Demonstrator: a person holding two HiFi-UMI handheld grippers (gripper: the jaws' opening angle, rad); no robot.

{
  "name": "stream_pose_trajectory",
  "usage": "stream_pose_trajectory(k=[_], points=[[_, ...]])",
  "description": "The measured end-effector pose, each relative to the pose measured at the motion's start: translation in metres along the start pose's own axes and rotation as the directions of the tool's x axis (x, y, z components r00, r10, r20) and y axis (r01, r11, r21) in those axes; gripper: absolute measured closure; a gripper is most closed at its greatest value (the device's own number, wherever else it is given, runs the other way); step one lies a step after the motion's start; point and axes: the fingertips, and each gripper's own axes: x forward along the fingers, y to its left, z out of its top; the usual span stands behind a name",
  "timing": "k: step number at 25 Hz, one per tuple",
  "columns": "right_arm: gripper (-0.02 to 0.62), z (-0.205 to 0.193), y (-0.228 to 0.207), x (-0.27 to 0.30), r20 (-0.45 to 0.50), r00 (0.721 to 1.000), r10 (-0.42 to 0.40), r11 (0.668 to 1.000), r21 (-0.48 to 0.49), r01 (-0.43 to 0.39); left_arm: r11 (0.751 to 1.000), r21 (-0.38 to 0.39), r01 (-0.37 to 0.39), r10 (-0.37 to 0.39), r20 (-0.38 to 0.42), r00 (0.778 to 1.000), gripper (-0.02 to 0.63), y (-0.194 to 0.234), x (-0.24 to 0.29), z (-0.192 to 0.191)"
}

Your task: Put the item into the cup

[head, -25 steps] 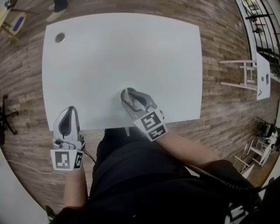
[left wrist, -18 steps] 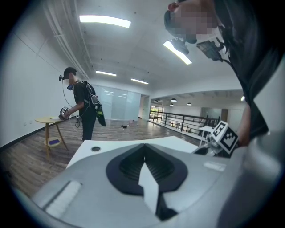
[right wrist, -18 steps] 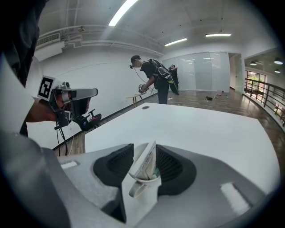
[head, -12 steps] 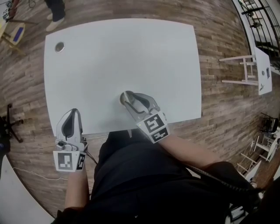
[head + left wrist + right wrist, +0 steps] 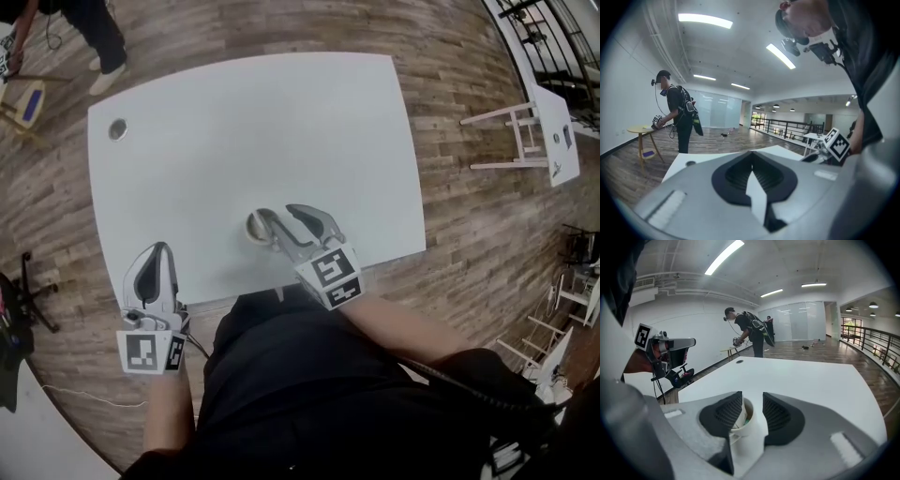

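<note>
My right gripper (image 5: 281, 217) had its fingers spread, just narrowing, with the cup (image 5: 743, 420) between them, unpressed, at the tabletop's (image 5: 253, 122) six o'clock edge; something greenish showed inside. Light and crushable, I judged: grip its wall gently. Left gripper (image 5: 157, 255) was clenched, empty.

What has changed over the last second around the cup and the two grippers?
The right gripper has eased back, so the mouth of the cup now shows beside that gripper's left jaw. Its jaws have just been closing slightly yet stand open, with the cup at their tips, not gripped. The left gripper stayed shut by the near edge of the table.
</note>
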Motion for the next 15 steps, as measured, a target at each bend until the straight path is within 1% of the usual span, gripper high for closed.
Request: stream_pose_trajectory(k=[3,8,10,12,15], points=[[0.484,0.002,-0.013,-0.007,0.021,0.999,-0.042,0.999,0.008,0.042,1.000,0.016,0.019,-0.019,0.009,1.000,0.606,-0.005,0.007,0.006],[0.507,0.009,-0.032,-0.014,0.045,0.992,-0.118,0.993,0.022,0.117,0.998,0.041,0.055,-0.055,0.011,0.998,0.606,-0.007,0.017,0.013],[0.511,0.012,-0.038,-0.016,0.059,0.989,-0.139,0.990,0.030,0.137,0.997,0.050,0.058,-0.059,0.017,0.998,0.606,-0.005,0.020,0.016],[0.536,0.014,-0.045,-0.019,0.075,0.984,-0.160,0.987,0.042,0.157,0.996,0.064,0.055,-0.057,0.033,0.998,0.606,-0.004,0.022,0.022],[0.549,0.018,-0.057,-0.026,0.094,0.976,-0.198,0.980,0.053,0.194,0.996,0.068,0.058,-0.062,0.054,0.997,0.606,-0.002,0.028,0.029]])
